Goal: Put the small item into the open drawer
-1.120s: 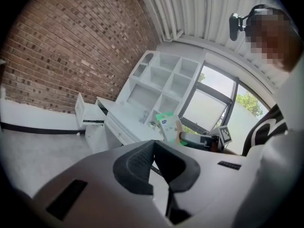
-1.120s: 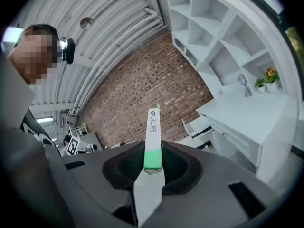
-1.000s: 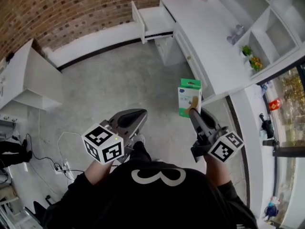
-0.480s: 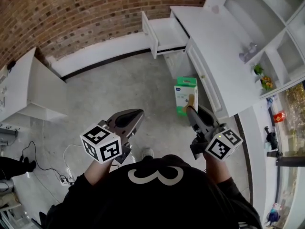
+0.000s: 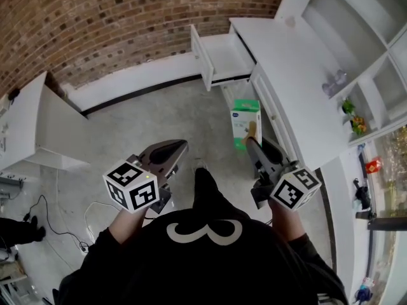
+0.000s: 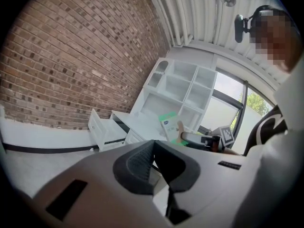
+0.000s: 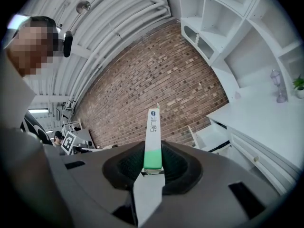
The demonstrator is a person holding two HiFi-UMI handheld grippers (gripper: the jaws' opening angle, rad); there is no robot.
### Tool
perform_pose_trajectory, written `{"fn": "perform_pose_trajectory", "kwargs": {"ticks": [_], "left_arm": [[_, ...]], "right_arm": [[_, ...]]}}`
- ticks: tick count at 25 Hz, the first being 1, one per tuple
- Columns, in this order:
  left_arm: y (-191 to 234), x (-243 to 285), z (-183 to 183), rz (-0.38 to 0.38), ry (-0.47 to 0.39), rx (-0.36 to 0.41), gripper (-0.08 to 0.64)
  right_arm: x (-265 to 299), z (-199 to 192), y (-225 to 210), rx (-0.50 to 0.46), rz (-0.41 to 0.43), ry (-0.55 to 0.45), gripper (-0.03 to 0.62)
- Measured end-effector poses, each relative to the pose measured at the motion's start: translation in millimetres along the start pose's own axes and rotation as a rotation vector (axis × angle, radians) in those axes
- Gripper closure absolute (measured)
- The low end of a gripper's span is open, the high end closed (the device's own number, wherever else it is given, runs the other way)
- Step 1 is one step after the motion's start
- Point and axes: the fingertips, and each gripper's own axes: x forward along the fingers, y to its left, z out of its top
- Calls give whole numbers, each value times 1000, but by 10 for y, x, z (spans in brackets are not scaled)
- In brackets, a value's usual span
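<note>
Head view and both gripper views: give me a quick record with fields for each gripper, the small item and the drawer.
right gripper: shut on the green and white box, which sits edge-on between the pads
left gripper: shut, nothing between its jaws
drawer: pulled open from the white desk, near the brick wall
box in drawer: not yet; it is held in the air, short of the drawer

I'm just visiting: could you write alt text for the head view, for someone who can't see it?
Seen from above, a person holds a green and white box clamped in the right hand-held gripper, facing an open white drawer by a brick wall. The left hand-held gripper is shut and empty.
</note>
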Motion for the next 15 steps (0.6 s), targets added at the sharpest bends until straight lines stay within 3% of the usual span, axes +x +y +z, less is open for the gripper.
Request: {"fn": "perform_pose_trajectory", "kwargs": {"ticks": [6, 15], "left_arm": [[436, 313, 309, 20, -14, 4, 558], [1450, 1165, 935, 42, 27, -27, 557]], "right_arm": [[534, 212, -348, 36, 21, -3, 502], [1695, 638, -1201, -42, -21, 59, 502]]}}
